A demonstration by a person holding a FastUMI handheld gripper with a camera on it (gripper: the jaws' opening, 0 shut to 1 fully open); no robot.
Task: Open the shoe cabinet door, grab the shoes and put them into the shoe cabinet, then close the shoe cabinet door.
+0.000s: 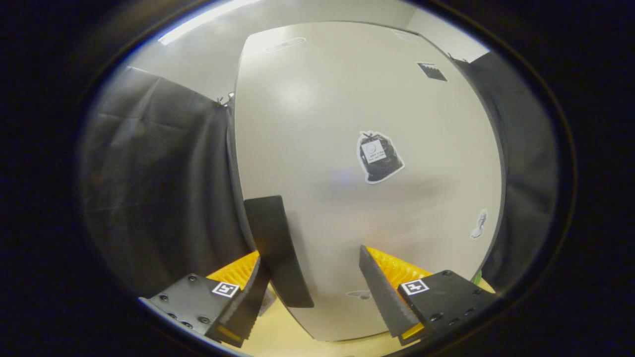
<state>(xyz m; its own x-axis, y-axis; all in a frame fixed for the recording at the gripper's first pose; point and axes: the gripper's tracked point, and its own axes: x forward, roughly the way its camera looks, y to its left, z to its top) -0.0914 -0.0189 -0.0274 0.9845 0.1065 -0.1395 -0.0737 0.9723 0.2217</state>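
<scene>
The white shoe cabinet door (347, 109) stands close in front of me, shut as far as I can tell. Its black handle (278, 248) runs along the door's left edge. My gripper (311, 255) is open and right up at the door. The handle sits between the fingers, close beside the left finger (245, 302), and whether they touch I cannot tell. The right finger (384, 292) is well apart from the handle, in front of the bare door face. No shoes are visible.
A black bag sticker (379, 156) is on the middle of the door, a small sticker (478, 224) near its right edge and a dark marker (432, 71) near its top. Black cloth (158, 188) hangs on both sides of the cabinet. A pale yellow surface (278, 337) lies below.
</scene>
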